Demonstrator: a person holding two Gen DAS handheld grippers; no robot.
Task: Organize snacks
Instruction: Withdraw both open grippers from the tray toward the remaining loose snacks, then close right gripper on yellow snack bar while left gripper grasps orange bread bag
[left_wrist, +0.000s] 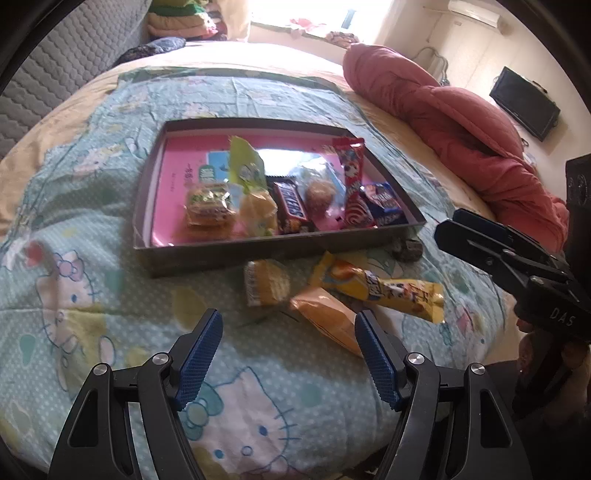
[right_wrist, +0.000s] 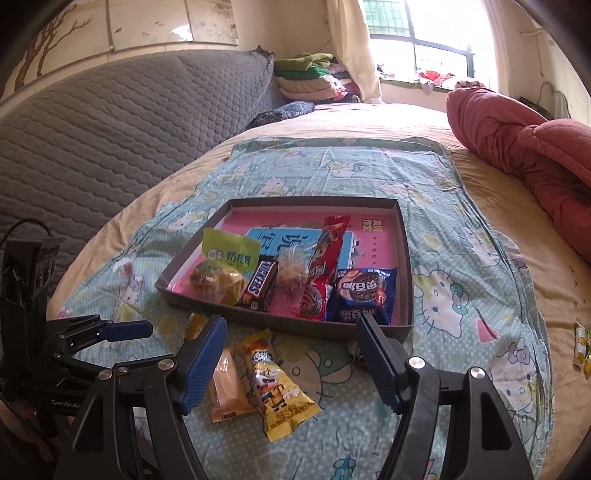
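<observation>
Snacks in crinkly yellow wrappers (right_wrist: 280, 391) could be pushed across the soft bed (right_wrist: 498, 206) if approached carelessly; left claw (left_wrist: 288, 354) and right claw (right_wrist: 291, 363) are held open, empty.

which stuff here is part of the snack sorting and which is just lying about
Job: tray; Snickers; blue packet; red packet; yellow packet; orange packet.
Lying about: pink quilt; folded clothes; TV.
</observation>
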